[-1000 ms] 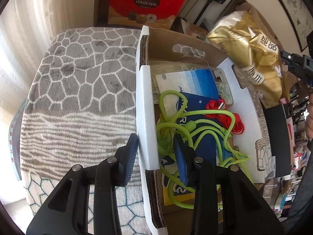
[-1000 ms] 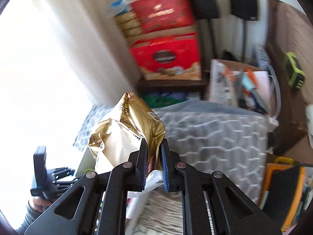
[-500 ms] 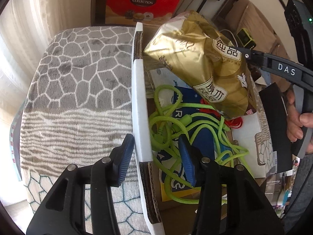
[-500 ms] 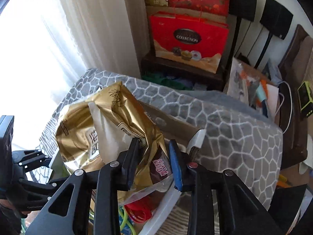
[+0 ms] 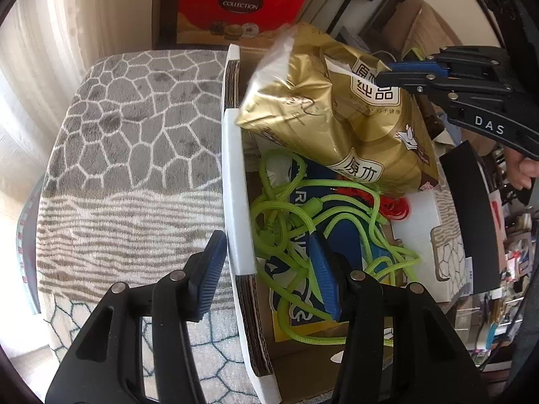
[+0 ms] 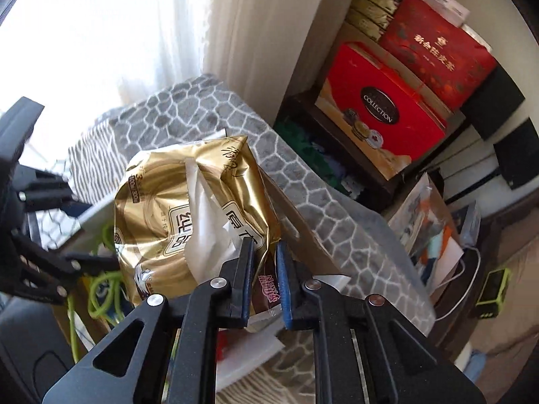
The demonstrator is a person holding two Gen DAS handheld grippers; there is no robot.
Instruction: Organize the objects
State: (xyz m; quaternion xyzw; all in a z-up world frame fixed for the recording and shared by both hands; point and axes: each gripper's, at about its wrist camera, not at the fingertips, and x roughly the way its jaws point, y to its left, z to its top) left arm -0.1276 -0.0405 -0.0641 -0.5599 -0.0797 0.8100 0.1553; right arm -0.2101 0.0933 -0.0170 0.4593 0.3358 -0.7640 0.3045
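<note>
While the crinkled gold foil tissue pack [image 5: 340, 114] hangs above the open brown cardboard box with white foam edging [image 5: 235, 181], the right gripper [image 6: 264, 281] holds it by one corner, jaws drawn narrow on the foil. That pack has not yet been set down; its lower end sits just over the box contents, and white tissue protrudes from a slit in its face.

Left gripper [image 5: 269, 266]: jaws wide, straddling the near box wall, one blue pad outside on the grey and white patterned rug [image 5: 134, 141], the other inside among the tangled lime-green cord [image 5: 303, 208]. It grips nothing.

Risks noted:
- A corner hold on slick foil may slip, and the pack would fall askew.
- Release from this height could leave the pack resting on the box rim rather than inside.
- The inner left pad lies against cord loops; withdrawal could snag and drag the cord out.
- The loose tissue could catch and tear on the right jaws.

Count, as visible: one gold pack, one box, one green cord tangle, one red coiled cord [image 5: 394, 205], partly hidden, one blue printed packet [image 5: 347, 235] beneath the cords. Two grippers.
</note>
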